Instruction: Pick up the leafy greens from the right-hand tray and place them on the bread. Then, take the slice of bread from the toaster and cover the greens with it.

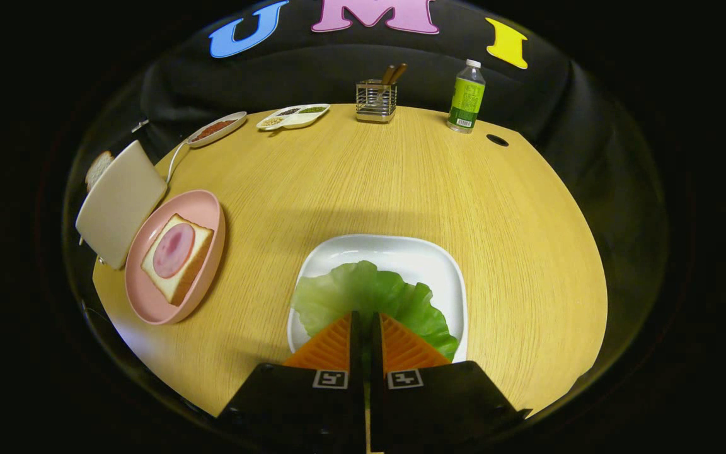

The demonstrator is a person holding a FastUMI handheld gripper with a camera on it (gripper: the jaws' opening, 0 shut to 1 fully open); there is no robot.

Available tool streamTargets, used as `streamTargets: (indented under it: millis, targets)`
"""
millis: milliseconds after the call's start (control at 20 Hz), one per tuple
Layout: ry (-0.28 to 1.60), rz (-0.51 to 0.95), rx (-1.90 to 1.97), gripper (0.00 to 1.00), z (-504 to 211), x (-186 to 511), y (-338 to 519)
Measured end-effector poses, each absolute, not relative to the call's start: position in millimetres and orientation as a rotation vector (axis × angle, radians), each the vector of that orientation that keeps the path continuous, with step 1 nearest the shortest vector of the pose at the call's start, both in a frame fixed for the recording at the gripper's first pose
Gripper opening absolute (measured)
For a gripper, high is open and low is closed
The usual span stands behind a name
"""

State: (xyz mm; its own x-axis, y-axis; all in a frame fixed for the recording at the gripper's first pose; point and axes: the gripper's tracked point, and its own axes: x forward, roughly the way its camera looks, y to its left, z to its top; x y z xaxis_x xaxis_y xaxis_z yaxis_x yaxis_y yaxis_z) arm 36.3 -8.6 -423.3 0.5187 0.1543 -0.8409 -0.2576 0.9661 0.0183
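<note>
The leafy greens [369, 296], one pale green lettuce leaf, lie flat in the white tray [394, 249] just ahead of my fingers. My gripper [366, 315] is shut, its fingers nearly touching with only a thin slit between them. It hovers over the leaf's near edge, which the fingers hide. Off to the left, a slice of bread [177, 258] topped with a round of ham rests on a pink plate [149, 302]. Behind that plate stands the cream toaster [120, 202], with another bread slice [97, 169] sticking out of its far side.
Along the far edge of the round wooden table [369, 176] stand an oval dish [217, 128], a divided dish of seeds [293, 116], a wire utensil holder [376, 101] and a green bottle [466, 98]. A dark hole [497, 140] sits near the bottle.
</note>
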Motion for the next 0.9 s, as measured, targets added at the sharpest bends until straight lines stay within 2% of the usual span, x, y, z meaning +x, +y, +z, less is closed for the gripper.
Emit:
streamTargets:
  millis: [150,500,900]
  targets:
    - [1.002,0.239,-0.099,0.06,-418,40,-8]
    - [0.904,0.245,-0.103,0.06,-352,54,6]
    - [0.816,0.338,-0.074,0.06,-296,41,76]
